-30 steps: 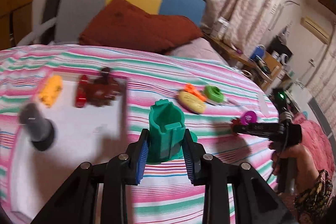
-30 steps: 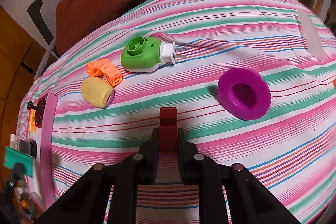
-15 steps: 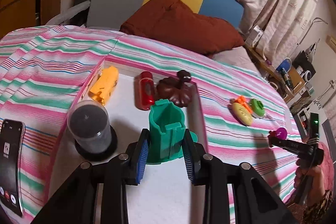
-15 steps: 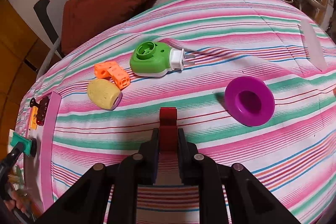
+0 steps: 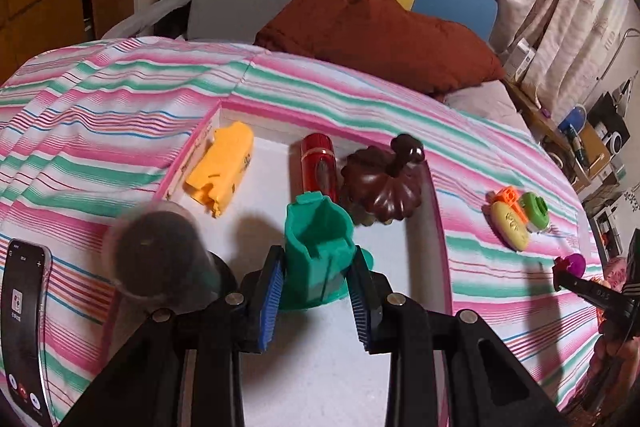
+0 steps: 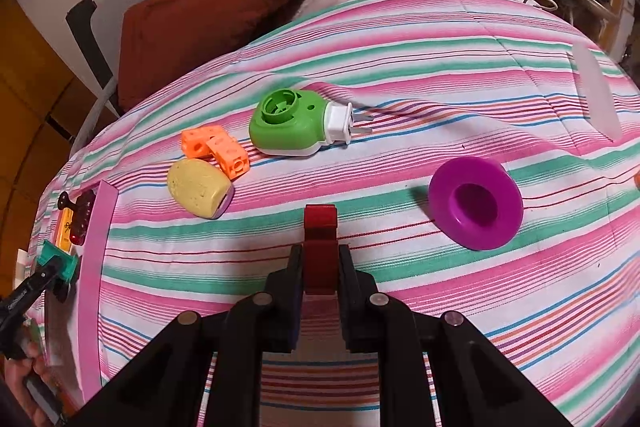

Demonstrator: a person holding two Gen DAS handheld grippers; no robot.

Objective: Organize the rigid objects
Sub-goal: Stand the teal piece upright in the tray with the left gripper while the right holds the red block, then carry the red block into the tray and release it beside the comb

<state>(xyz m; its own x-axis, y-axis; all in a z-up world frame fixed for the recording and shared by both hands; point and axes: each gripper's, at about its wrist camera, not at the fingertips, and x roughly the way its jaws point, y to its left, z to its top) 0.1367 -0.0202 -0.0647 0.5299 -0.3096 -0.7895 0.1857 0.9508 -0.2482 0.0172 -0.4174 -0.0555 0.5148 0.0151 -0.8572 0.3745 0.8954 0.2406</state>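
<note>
My left gripper holds a teal green holder between its blue pads; its jaws are opening and the pads still look against its sides. The holder's base rests on the white tray with a pink rim, in front of a red cylinder and a brown pumpkin. My right gripper is shut on a small red block above the striped bedspread. Around it lie a purple cup, a green plug-in device, orange blocks and a yellow oval piece.
The tray also carries a yellow piece and a dark cylinder close to my left finger. A phone lies on the bed left of the tray. A brown pillow sits at the head of the bed.
The left gripper carried the green holder from over the bedspread to the tray and lowered it toward the red cylinder and pumpkin. The right gripper stayed in place, still gripping the red block.
</note>
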